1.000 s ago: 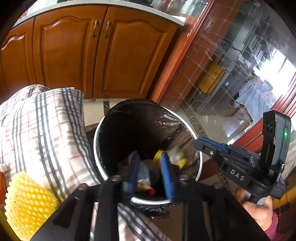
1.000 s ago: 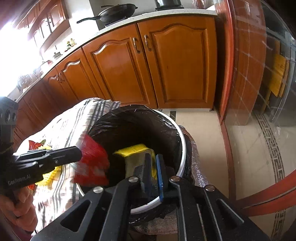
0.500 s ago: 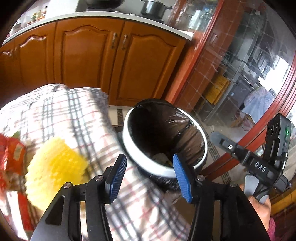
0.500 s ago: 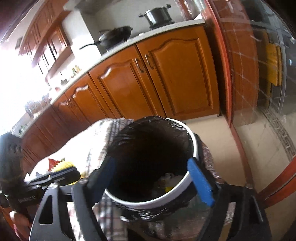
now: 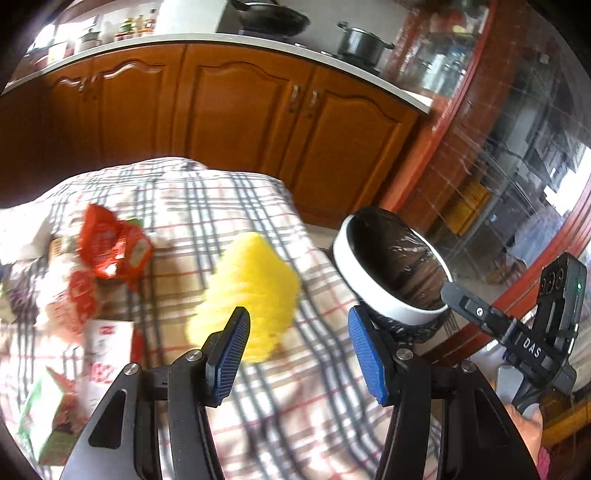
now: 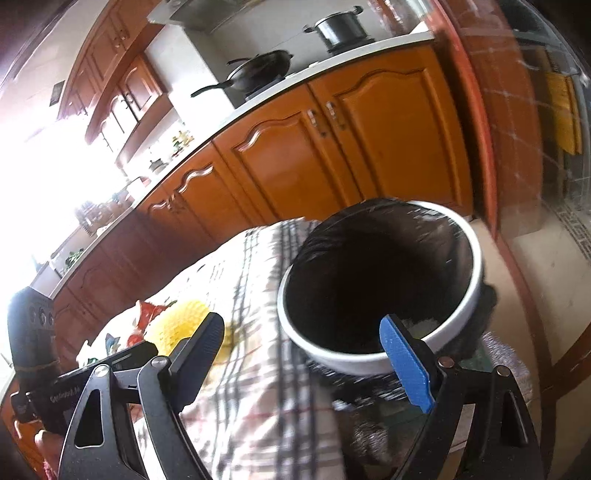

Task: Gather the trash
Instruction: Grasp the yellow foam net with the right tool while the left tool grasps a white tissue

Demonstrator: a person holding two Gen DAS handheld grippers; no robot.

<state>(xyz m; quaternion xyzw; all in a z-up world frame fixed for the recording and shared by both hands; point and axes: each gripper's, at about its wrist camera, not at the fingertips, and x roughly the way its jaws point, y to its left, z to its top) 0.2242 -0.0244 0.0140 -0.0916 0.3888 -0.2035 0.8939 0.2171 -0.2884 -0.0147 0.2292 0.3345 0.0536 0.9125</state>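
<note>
A white trash bin (image 5: 373, 284) with a black liner stands beside the table on its right; it also shows in the right wrist view (image 6: 476, 266). A yellow foam fruit net (image 5: 251, 291) lies on the plaid tablecloth (image 5: 207, 206), and shows in the right wrist view (image 6: 177, 321). Red snack wrappers (image 5: 114, 247) and cartons (image 5: 107, 350) lie to its left. My left gripper (image 5: 299, 354) is open and empty, just in front of the net. My right gripper (image 6: 306, 354) is open and empty, near the bin's front rim.
Wooden kitchen cabinets (image 5: 240, 122) run behind the table, with a pan (image 6: 258, 70) and a pot (image 6: 340, 27) on the counter. A red-framed glass door (image 5: 498, 147) is at the right. A tiled floor (image 6: 546, 266) lies past the bin.
Both grippers opened over the bin and dropped their trash, a red wrapper and a yellow piece. Both then pulled back and up; the left swung left toward the table.
</note>
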